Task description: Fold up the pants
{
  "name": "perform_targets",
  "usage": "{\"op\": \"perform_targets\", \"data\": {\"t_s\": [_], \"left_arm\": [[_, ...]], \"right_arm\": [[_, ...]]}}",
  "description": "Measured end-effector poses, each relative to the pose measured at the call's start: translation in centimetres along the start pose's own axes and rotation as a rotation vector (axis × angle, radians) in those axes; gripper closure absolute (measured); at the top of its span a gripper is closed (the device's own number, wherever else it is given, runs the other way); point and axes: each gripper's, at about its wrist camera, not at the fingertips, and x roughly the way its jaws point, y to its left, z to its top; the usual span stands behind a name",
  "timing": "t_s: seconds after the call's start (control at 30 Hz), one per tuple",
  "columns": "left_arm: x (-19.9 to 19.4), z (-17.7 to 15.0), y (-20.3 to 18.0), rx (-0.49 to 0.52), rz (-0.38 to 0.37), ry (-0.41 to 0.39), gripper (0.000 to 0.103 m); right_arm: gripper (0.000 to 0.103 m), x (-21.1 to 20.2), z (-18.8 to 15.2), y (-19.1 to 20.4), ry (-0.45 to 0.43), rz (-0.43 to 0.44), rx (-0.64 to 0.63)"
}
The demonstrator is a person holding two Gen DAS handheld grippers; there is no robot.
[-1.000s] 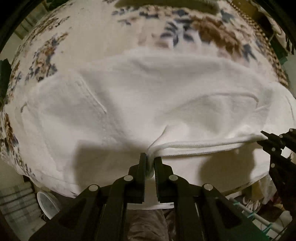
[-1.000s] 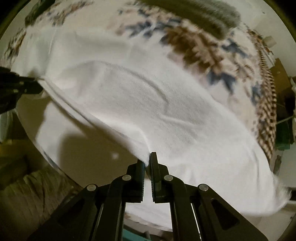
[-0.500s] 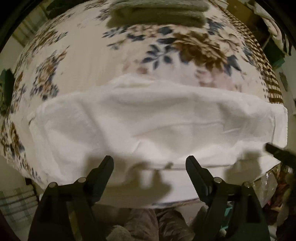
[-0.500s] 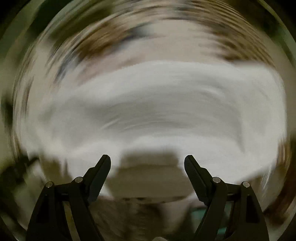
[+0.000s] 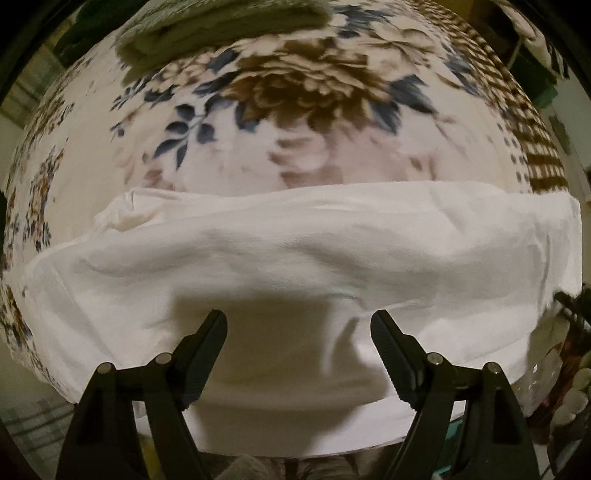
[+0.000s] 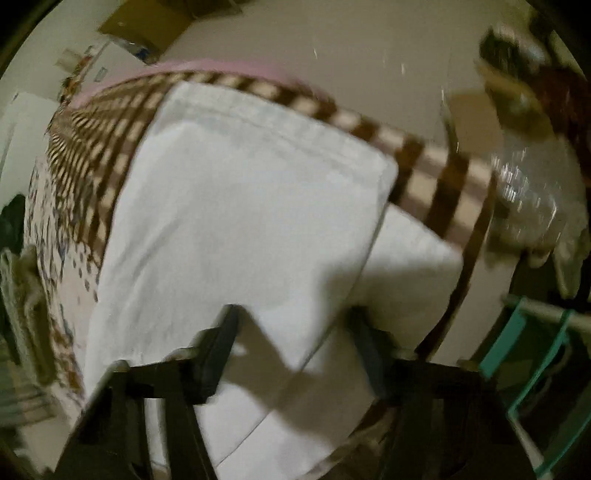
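White pants [image 5: 295, 266] lie folded lengthwise in a long band across the near edge of a floral blanket [image 5: 295, 122]. My left gripper [image 5: 298, 332] is open and empty just above the near part of the cloth. In the right wrist view the pants [image 6: 236, 229] end near the checked border of the blanket, with a lower layer sticking out to the right. My right gripper [image 6: 291, 328] is open and empty over that end; the view is blurred.
A folded grey-green cloth [image 5: 221, 29] lies at the far side of the blanket. The brown checked blanket border [image 6: 436, 177] runs along the edge. A teal rack [image 6: 532, 350] and clutter stand beyond the edge on the right.
Both grippers let go of the pants' edge and opened. The pants now lie folded flat. The right gripper swung toward the right end of the pants.
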Motion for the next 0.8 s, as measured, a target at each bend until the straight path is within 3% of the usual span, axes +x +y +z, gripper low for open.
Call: {"op": "perform_targets", "data": {"t_s": [0.17,0.27,0.4,0.5,0.63,0.8], "left_arm": [[-0.9,-1.3,0.9,0.025,0.005,0.008,0.024],[-1.4,-2.1,1.8,0.001,0.000,0.017,0.024],[-1.1,-3.3,3.6,-0.064,-0.007,0.042,0.024],[-0.7,-4.3,5.4,-0.108,-0.008,0.048,0.024],[-1.2,-6.0,8.6,-0.167,0.008,0.053,0.024],[-1.7,-9.0,15.0,-0.273,0.021,0.064,0.024]], "right_arm": [[0.099,-4.5,-2.9,-0.6,-0.079,0.032,-0.061],[0.099,-6.4,-3.4,-2.5,-0.053,0.052,-0.034],[0.100,-7.1,-1.1,-3.8,-0.019,0.001,-0.059],[0.097,-4.5,-0.3,-2.4,0.097,-0.038,-0.119],[0.060,-4.2,-3.1,1.2,0.184,0.065,-0.174],[0.060,-4.0,-11.8,6.8,0.361,0.206,-0.212]]}}
